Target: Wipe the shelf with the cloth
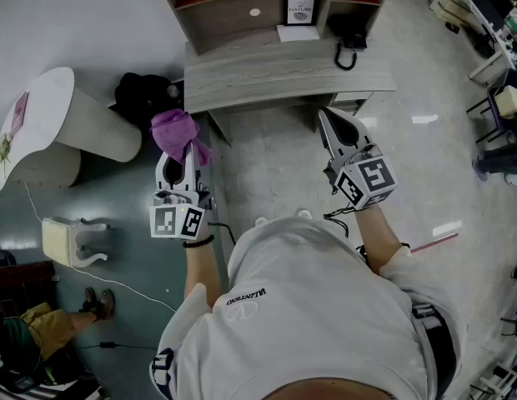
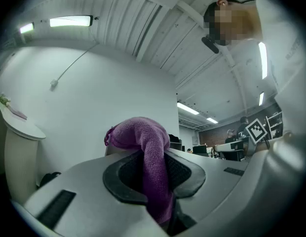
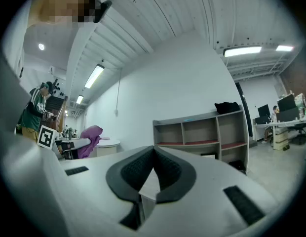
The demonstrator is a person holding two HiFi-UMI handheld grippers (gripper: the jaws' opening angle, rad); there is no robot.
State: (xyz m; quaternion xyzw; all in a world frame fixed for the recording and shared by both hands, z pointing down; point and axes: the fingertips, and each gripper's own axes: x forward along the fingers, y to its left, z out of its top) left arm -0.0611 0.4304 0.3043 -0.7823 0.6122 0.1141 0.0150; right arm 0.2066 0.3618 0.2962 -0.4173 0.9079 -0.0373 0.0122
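A purple cloth is pinched in my left gripper, which is shut on it; the cloth bunches over the jaw tips and hangs down between them. The grey wooden shelf stands ahead, its top surface and cubbies visible. My right gripper is held in the air before the shelf's lower right, jaws closed tip to tip with nothing between them. The shelf with open compartments shows in the right gripper view, some way off.
On the shelf top lie a white paper with a framed sign and a black phone. A black bag sits left of the shelf, beside a round white table. A white stool and a seated person are at left.
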